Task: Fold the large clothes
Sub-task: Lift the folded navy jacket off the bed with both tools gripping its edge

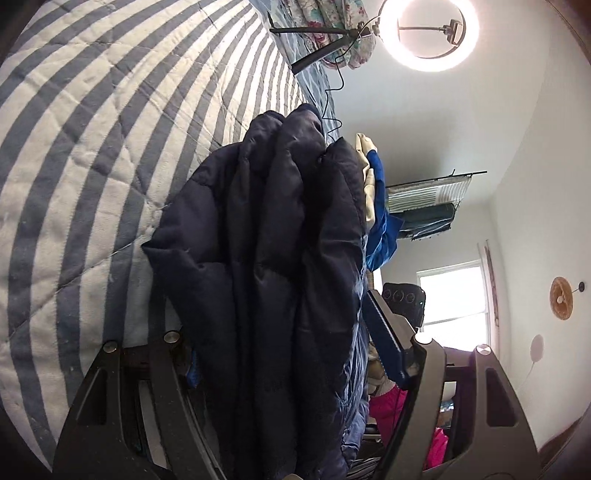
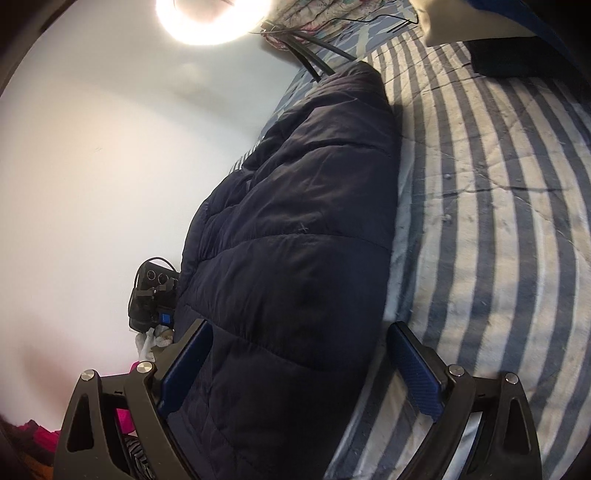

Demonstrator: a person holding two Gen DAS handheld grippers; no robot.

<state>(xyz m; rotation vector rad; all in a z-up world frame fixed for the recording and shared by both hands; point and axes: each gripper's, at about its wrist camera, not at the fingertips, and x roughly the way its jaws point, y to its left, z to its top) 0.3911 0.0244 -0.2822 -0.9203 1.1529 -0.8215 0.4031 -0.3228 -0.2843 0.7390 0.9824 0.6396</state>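
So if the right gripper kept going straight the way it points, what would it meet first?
The dark navy quilted jacket: its padded bulk already lies between the open right gripper and stretches ahead over the striped quilt. Whether the pads touch it is unclear.

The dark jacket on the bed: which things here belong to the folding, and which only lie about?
Belonging to the job:
- navy puffer jacket
- left claw, jacket between its fingers
- right claw, wide around the jacket
- striped quilt

Lying about:
- ring light
- floral bedding
- pink clothes
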